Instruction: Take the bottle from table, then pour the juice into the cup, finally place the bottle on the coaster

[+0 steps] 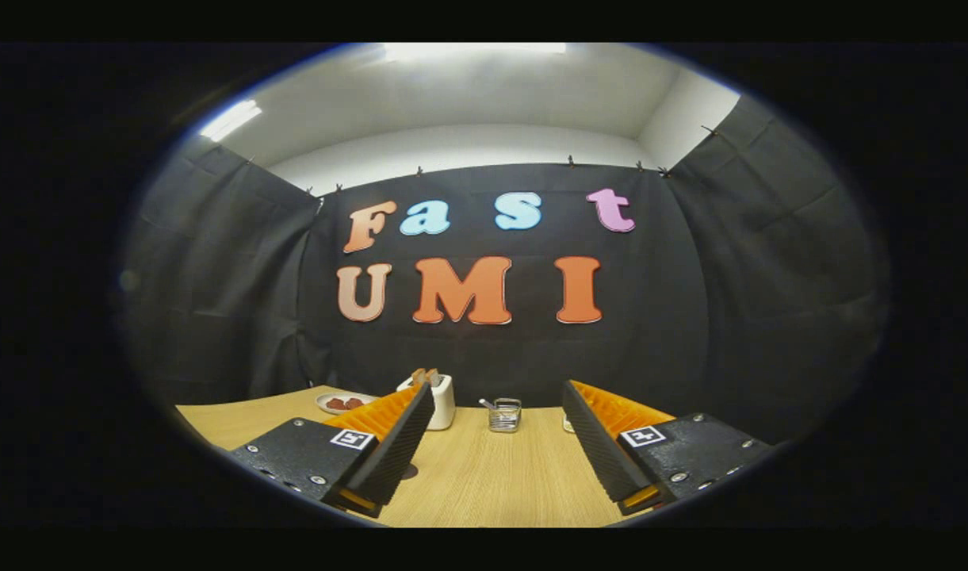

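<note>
The cup [504, 414] is a small clear glass standing upright on the table [484, 476]. It is well beyond the tongs [497, 387], in line with the gap between their wide-apart, empty fingers. Something thin and pale leans out of its rim; what it is cannot be told. A dark round patch [409, 472], possibly the coaster, lies flat on the table against the inner side of the tongs' left finger, which covers most of it. A small pale object [567, 424] peeks out at the inner edge of the tongs' right finger, too hidden to identify.
</note>
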